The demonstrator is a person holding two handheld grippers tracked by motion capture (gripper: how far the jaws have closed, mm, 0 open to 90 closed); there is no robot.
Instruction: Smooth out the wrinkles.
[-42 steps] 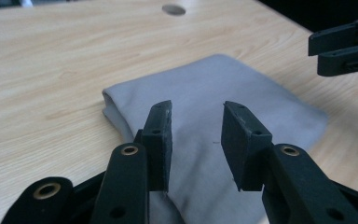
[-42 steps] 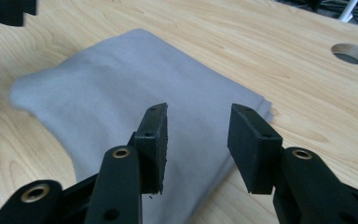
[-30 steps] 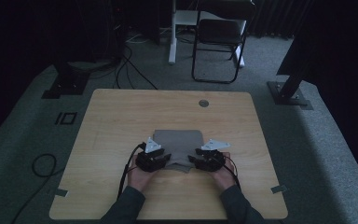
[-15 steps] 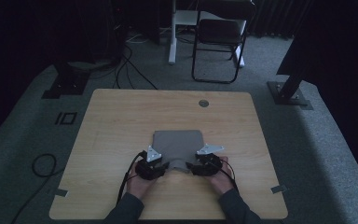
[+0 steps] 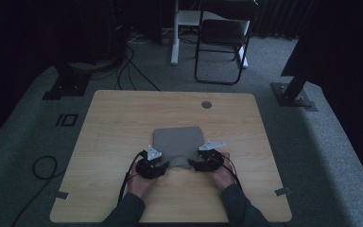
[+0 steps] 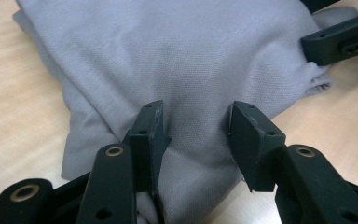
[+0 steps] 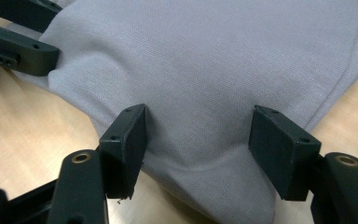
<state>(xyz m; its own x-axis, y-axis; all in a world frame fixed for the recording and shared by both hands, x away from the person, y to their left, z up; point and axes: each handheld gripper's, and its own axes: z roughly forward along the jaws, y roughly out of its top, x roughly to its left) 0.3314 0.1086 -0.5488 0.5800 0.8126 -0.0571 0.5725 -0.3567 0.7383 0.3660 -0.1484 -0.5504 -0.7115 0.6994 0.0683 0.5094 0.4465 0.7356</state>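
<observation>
Since a second ago we have drawn both grippers nearer and folded the grey cloth (image 5: pixel 178 144) flat at mid-table. Left gripper (image 6: pixel 193 126) and right gripper (image 7: pixel 198 133) have just been opening, jaws released (cloth between them). Further folds may remain.

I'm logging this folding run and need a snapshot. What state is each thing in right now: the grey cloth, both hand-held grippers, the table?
Grey cloth: folded, lying flat on the table, near edge bunched.
Left hand-held gripper: jaws apart, just been opening; cloth between them, not pinched.
Right hand-held gripper: jaws apart, just been opening; cloth between them, not pinched.
Table: wooden top, bearing the cloth near its front edge.
</observation>
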